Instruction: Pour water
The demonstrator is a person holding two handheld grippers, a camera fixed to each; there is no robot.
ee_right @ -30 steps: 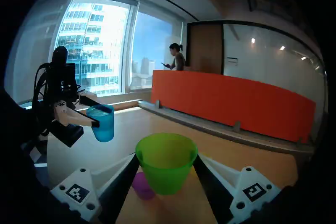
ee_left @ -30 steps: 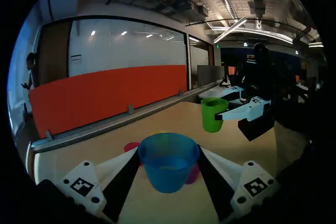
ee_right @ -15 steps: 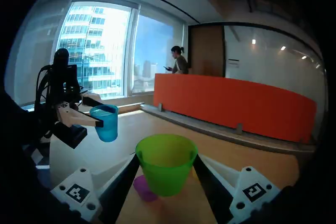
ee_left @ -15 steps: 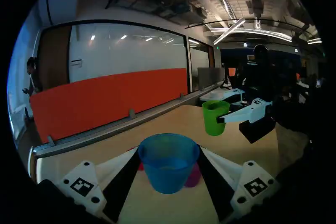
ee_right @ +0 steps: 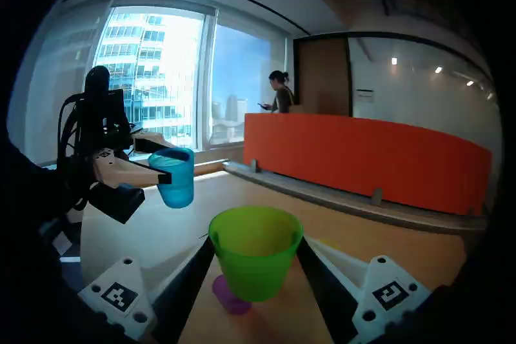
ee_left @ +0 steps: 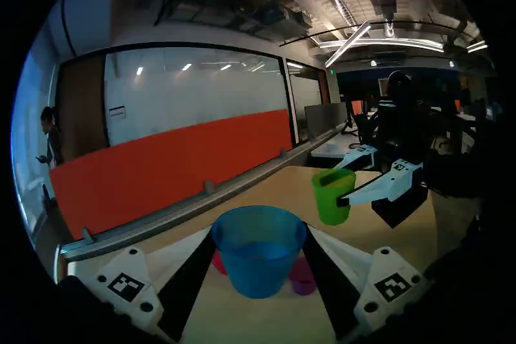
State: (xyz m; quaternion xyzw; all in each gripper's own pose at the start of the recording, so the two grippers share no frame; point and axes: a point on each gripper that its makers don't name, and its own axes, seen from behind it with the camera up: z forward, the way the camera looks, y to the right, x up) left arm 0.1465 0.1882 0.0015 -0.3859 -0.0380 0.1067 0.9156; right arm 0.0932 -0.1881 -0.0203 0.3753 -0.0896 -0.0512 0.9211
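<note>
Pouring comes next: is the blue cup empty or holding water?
Holding water: a liquid line shows partway up the blue cup in the left gripper view.

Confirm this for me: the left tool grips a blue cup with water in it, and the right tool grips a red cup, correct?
Not quite. The right tool grips a green cup, not a red one, as the right gripper view shows. The rest holds: the left tool grips a blue cup with water in it.
</note>
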